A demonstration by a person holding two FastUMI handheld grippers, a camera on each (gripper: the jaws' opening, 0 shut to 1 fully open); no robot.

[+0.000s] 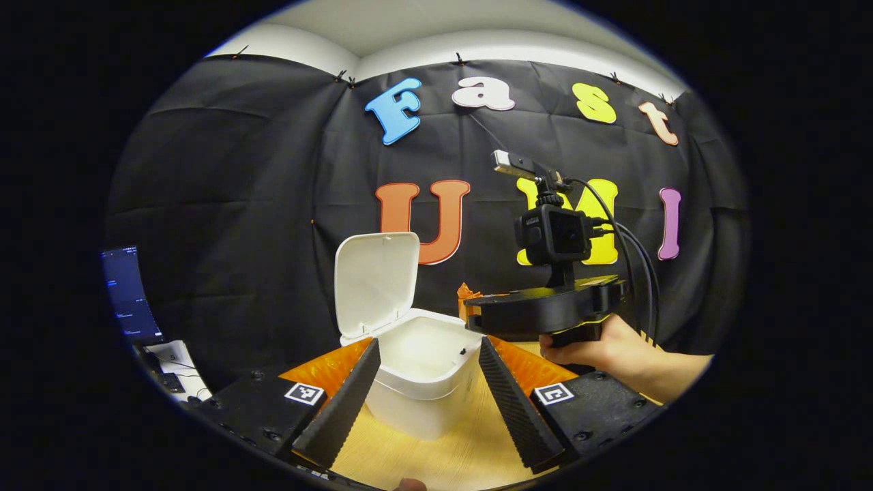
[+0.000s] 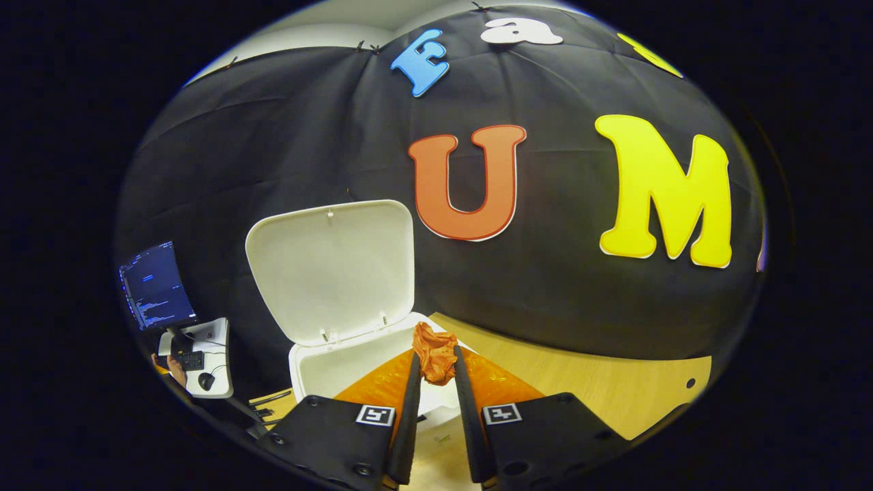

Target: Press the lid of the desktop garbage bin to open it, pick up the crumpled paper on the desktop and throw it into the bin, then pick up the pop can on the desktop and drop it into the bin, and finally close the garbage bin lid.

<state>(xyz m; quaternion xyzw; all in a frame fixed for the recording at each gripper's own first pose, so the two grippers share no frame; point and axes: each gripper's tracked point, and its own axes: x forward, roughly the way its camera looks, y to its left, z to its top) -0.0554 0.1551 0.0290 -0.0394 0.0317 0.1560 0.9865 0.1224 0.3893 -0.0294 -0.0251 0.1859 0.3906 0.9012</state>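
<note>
Garbage bin (image 1: 426, 382) on wooden desktop (image 1: 436, 457), lid (image 1: 375, 283) flipped up and standing open at the back. Inside looks bare white, nothing visible in the part that shows. Left gripper (image 1: 428, 354) spread wide, fingers on either side of the bin, holding nothing. Right gripper (image 2: 435, 360) pinching crumpled paper (image 2: 434, 354), orange, between both fingertips, held above the open bin's rim (image 2: 354, 368). Same gripper in left gripper view over the bin's right side, held by a hand (image 1: 607, 351). Monitor (image 2: 155, 285) far left.

White bin, orange paper

The garbage bin (image 1: 423, 382) and its lid (image 2: 332, 269) are white; the crumpled paper (image 2: 434, 356) orange; the desktop (image 2: 580, 382) pale wood-grain.
</note>
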